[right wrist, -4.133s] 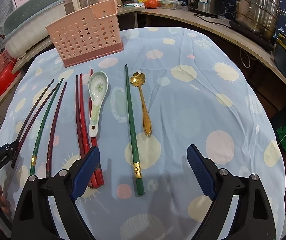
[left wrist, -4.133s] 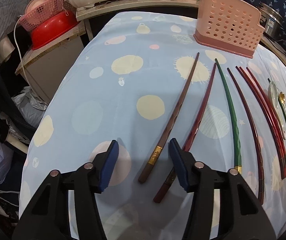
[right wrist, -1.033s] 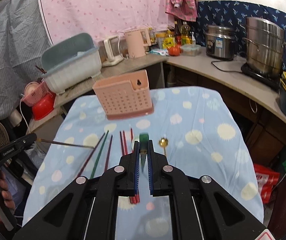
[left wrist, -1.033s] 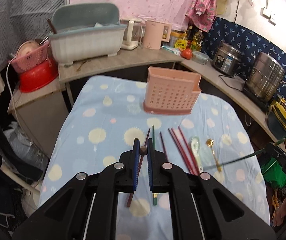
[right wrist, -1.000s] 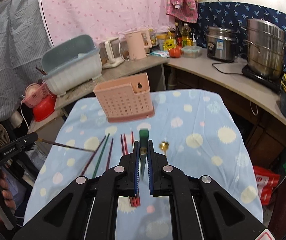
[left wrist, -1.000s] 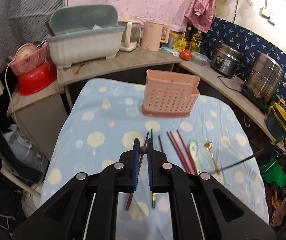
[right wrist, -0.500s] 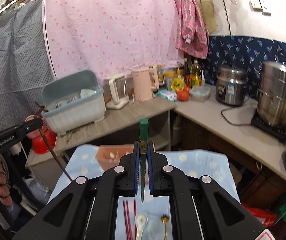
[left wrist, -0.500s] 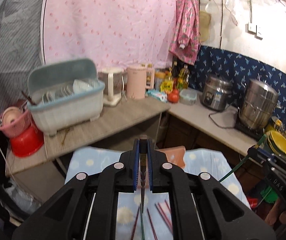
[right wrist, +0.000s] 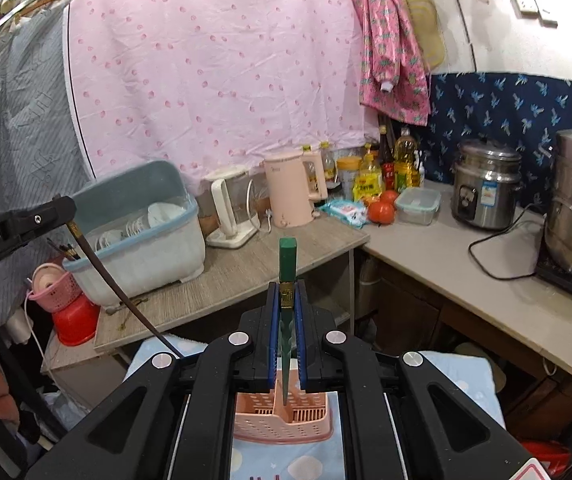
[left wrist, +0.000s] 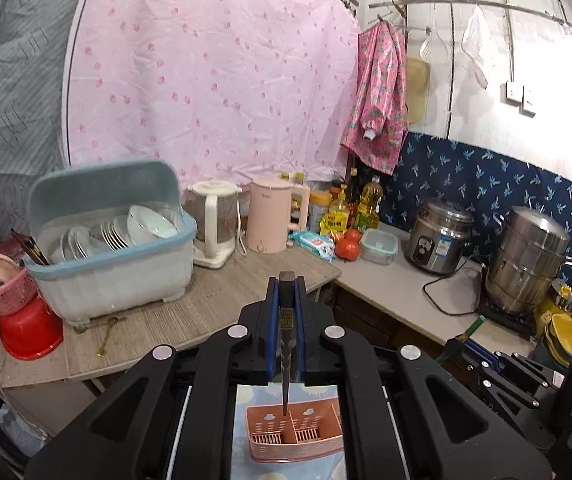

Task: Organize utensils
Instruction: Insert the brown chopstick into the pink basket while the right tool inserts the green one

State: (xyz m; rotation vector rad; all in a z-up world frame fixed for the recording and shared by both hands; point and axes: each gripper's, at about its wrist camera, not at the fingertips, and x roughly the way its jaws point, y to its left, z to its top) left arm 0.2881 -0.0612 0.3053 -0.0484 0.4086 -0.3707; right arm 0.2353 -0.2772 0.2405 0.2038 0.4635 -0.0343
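My left gripper (left wrist: 286,292) is shut on a dark brown chopstick (left wrist: 286,344), which hangs nearly upright with its thin tip just above the open top of the pink slotted utensil basket (left wrist: 310,446). My right gripper (right wrist: 287,296) is shut on a green chopstick (right wrist: 288,264), also tip down over the same pink basket (right wrist: 261,420). The right wrist view shows the left gripper (right wrist: 59,208) at the left with the brown chopstick (right wrist: 117,288) slanting down. In the left wrist view the right gripper (left wrist: 466,346) is at the right edge. Other utensils on the table are hidden.
The basket stands on a blue spotted tablecloth (right wrist: 306,464). Behind it a counter (left wrist: 213,304) carries a covered dish rack (left wrist: 113,248), two kettles, bottles, a rice cooker (left wrist: 438,240) and a steel steamer pot (left wrist: 526,264). A red bowl (left wrist: 29,328) sits at the left.
Both grippers have risen and moved forward over the basket. The chopsticks now hang tip down above it, and the utensils lying on the cloth have dropped out of view.
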